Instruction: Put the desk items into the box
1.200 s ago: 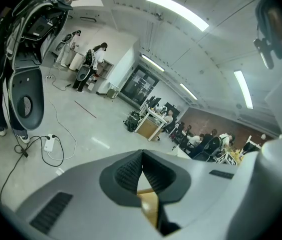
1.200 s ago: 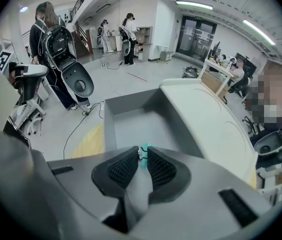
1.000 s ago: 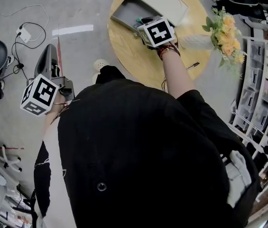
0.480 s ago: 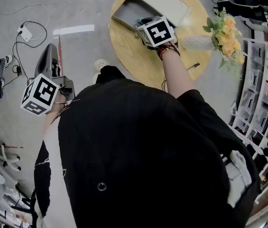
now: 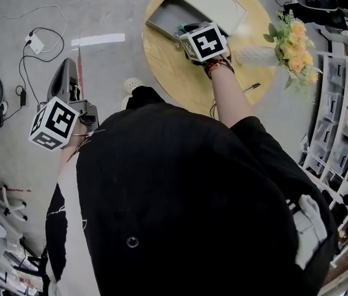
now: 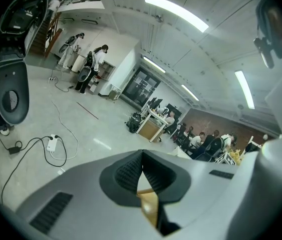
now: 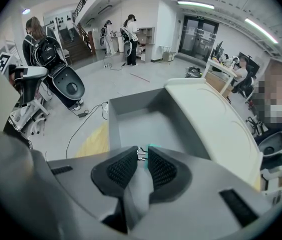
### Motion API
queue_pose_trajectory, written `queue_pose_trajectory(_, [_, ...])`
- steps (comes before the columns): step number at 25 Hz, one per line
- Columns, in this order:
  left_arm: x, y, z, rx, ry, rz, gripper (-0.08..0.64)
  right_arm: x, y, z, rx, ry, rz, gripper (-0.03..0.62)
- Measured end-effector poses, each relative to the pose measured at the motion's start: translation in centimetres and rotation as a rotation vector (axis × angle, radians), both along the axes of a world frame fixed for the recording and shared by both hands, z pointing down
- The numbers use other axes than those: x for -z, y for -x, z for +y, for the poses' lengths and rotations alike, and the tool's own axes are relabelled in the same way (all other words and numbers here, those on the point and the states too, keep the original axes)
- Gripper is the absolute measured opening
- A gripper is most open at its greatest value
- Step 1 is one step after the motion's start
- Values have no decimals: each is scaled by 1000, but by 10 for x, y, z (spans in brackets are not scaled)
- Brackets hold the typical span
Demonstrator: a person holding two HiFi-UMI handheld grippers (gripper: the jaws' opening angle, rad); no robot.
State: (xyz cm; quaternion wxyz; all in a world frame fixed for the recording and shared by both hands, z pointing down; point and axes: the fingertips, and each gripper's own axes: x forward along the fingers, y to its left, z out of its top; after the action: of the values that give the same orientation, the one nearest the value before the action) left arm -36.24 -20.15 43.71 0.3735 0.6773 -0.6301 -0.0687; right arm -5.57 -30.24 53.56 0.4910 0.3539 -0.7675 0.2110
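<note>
**A:** Head view first. Where are the tongs?

**B:** The right gripper (image 5: 183, 28) reaches across the round wooden table (image 5: 180, 79) to the near edge of the open grey box with a white lid (image 5: 164, 11). The left gripper (image 5: 68, 68) hangs well apart from it, over the grey floor (image 5: 106, 11) beside the table.

**A:** What blocks the view?

**B:** The person's black cap (image 5: 180, 196) fills the middle and hides the table's near side. A bunch of yellow flowers in a white vase (image 5: 291, 39) stands at the table's right rim. A black pen (image 5: 250, 86) lies near the forearm, and a white plug adapter with a black cable (image 5: 32, 42) lies on the floor.

**A:** Left gripper view?

**B:** The pad tips meet, so it is closed. Beyond it stand a black pod-shaped machine (image 6: 8, 84) and seated people far off (image 6: 200, 139).

**A:** Right gripper view?

**B:** The pads stand a narrow gap apart, having just eased open. Between their tips show the wire handles of a small teal binder clip (image 7: 141, 154), above the box's bare bottom. The lid lies open to the right.
</note>
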Motion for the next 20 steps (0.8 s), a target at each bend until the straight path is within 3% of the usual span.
queue_pose_trajectory(10, [10,3,7,20,-32,-31,9,4,-9,1,-37,-27,7,74])
queue_pose_trajectory(15, [17,-1,9,0,-42,-31,9,23,3,4,-12,-82,-33,72])
queue_pose_trajectory(20, [25,-6,12,-22,-75,-45,9,45,-2,5,-65,-147,-68,44])
